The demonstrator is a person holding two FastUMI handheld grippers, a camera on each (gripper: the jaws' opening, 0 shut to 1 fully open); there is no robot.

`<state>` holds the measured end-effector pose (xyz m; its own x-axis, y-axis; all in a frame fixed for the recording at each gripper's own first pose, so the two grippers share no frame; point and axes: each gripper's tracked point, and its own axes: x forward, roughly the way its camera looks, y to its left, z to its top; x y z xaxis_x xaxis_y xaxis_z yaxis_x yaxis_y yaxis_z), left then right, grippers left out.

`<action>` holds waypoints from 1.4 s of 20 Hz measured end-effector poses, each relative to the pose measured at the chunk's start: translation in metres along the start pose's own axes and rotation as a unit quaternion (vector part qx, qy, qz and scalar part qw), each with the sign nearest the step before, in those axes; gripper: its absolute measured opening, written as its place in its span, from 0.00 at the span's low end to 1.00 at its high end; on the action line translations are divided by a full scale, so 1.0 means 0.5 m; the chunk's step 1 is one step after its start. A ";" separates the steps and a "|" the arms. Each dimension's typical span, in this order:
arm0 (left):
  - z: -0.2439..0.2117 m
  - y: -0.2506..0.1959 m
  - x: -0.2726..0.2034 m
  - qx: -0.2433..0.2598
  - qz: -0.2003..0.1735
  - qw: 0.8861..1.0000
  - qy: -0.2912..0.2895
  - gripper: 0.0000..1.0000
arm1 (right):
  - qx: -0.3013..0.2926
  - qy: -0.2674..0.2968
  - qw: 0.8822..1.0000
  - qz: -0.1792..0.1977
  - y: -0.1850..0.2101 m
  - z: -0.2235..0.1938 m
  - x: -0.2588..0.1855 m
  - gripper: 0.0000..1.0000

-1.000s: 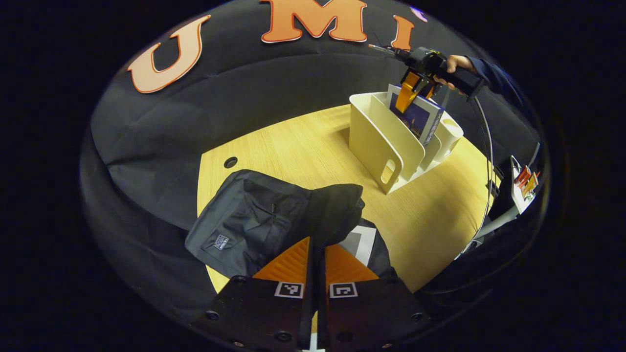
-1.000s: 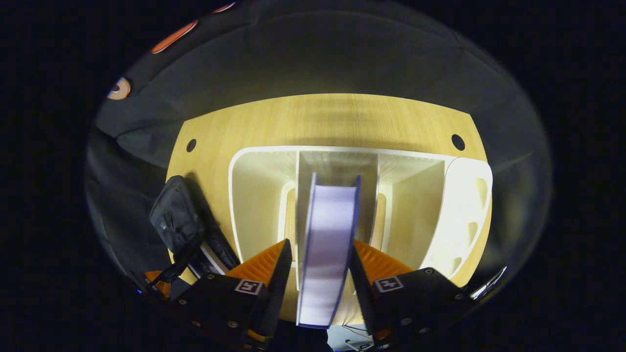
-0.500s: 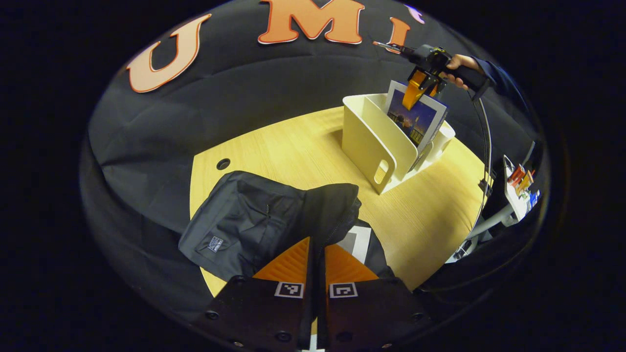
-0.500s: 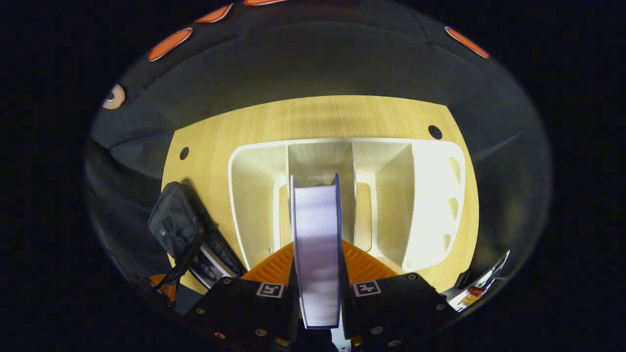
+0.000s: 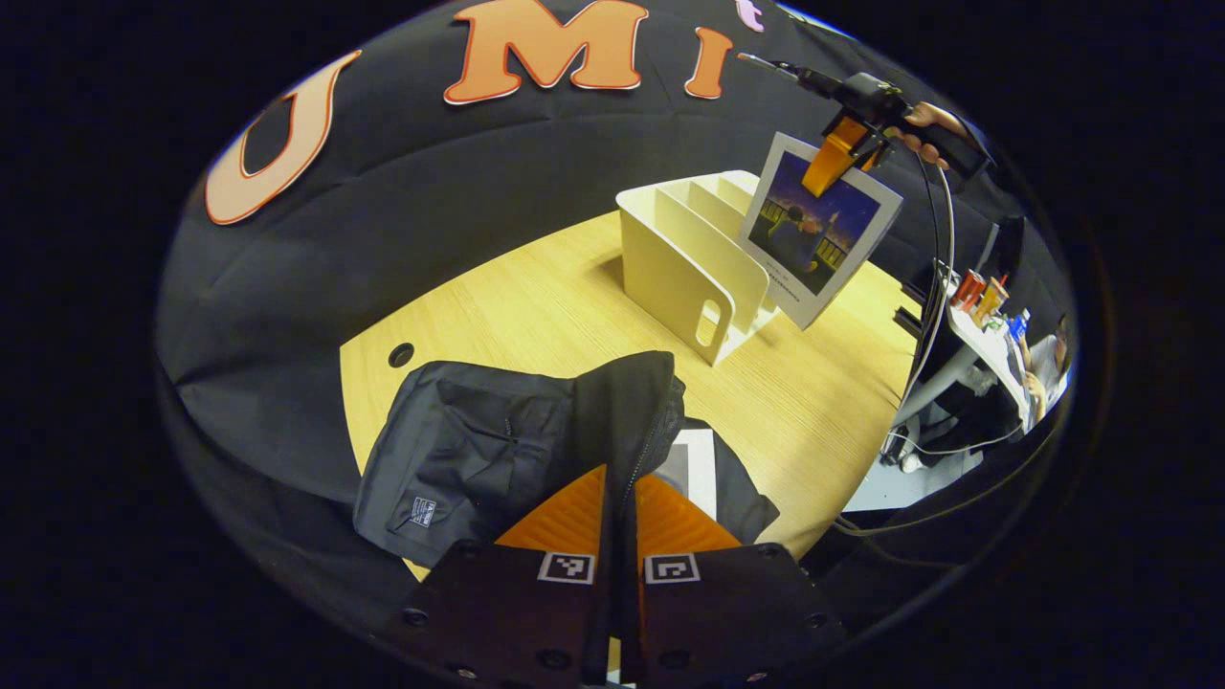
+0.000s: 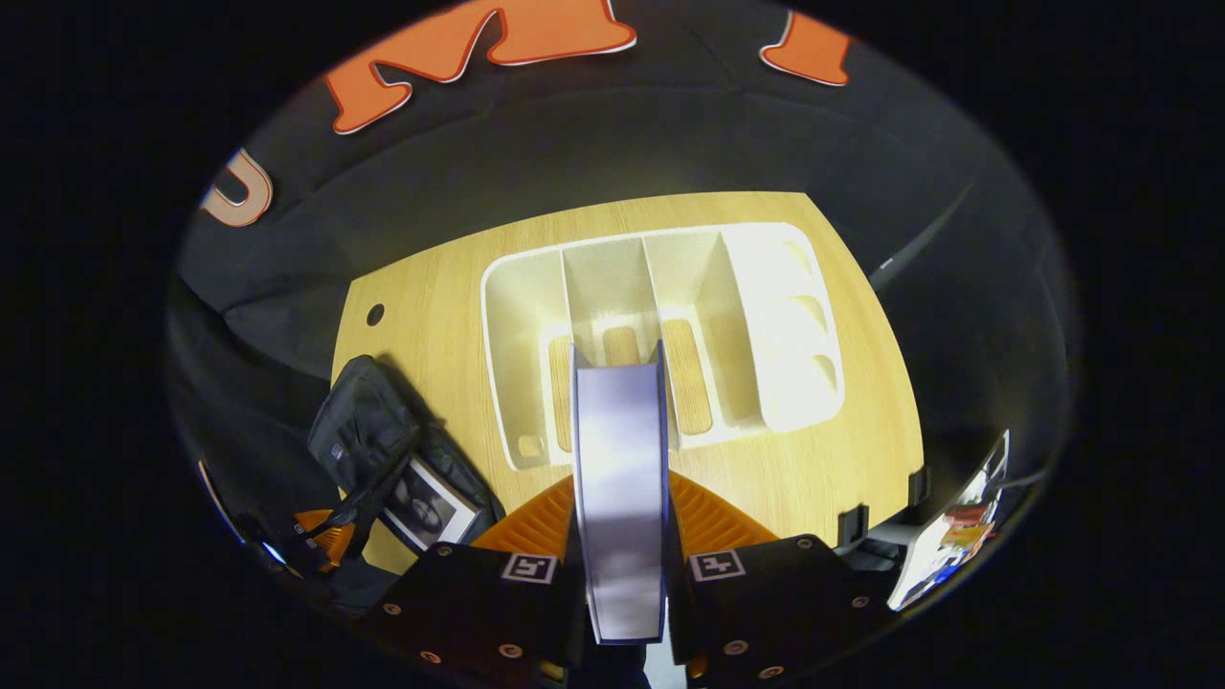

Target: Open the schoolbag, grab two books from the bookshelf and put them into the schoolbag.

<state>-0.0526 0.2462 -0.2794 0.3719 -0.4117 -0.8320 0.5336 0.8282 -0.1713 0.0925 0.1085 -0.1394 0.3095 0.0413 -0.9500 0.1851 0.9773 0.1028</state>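
Note:
The black schoolbag (image 5: 469, 445) lies on the wooden table, and my left gripper (image 5: 620, 498) is shut on its raised flap (image 5: 627, 402), holding the mouth open. Inside the bag lies a book with a pale cover (image 5: 691, 464). In the right gripper view my right gripper (image 6: 620, 522) is shut on the top edge of a second book (image 6: 620, 459), seen edge-on. In the left gripper view that book (image 5: 813, 230) hangs from the right gripper (image 5: 835, 158), clear of the cream bookshelf (image 5: 684, 258). Directly below it, the bookshelf (image 6: 775, 316) has bare slots. The schoolbag (image 6: 368, 435) and the left gripper (image 6: 321, 536) sit at lower left.
The table (image 5: 823, 402) has a round cable hole (image 5: 401, 355) near its back edge. A hand (image 5: 926, 120) holds the right gripper, and a cable (image 5: 943, 249) trails down from it. Past the table's right edge stands a white desk with cans (image 5: 976, 292).
My right gripper closed on the book and lifted it up out of the bookshelf slot until it hung free. My left gripper kept its hold on the bag flap.

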 end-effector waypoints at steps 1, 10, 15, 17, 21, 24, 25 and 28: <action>-0.003 -0.002 0.001 0.001 -0.008 1.000 0.000 0.05 | 0.009 0.003 1.000 0.005 0.003 -0.028 -0.013 0.36; -0.001 0.001 -0.005 0.037 -0.027 0.999 0.004 0.05 | 0.097 -0.044 0.991 0.077 0.045 -0.196 -0.123 0.36; 0.018 0.003 -0.015 0.032 -0.030 0.999 0.000 0.05 | 0.156 -0.058 0.972 0.165 0.121 -0.248 -0.117 0.35; 0.038 0.015 -0.020 0.029 -0.029 0.999 -0.010 0.05 | 0.170 -0.049 0.963 0.201 0.166 -0.271 -0.090 0.35; 0.065 0.022 -0.033 0.023 -0.025 0.999 -0.027 0.05 | 0.187 -0.037 0.946 0.261 0.273 -0.294 -0.009 0.34; 0.070 0.017 -0.034 0.025 -0.022 0.999 -0.031 0.05 | 0.195 -0.038 0.932 0.305 0.349 -0.303 0.037 0.34; 0.073 0.015 -0.033 0.025 -0.021 0.999 -0.032 0.05 | 0.195 -0.038 0.928 0.314 0.369 -0.307 0.054 0.34; 0.084 0.013 -0.032 0.024 -0.015 0.999 -0.036 0.05 | 0.213 -0.042 0.915 0.340 0.418 -0.314 0.094 0.34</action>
<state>-0.0232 0.2421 -0.2451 0.4088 -0.4632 -0.7863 0.5807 0.7967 -0.1674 -0.0008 0.3474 -0.2091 0.5554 0.5766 -0.5992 0.2649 0.5604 0.7847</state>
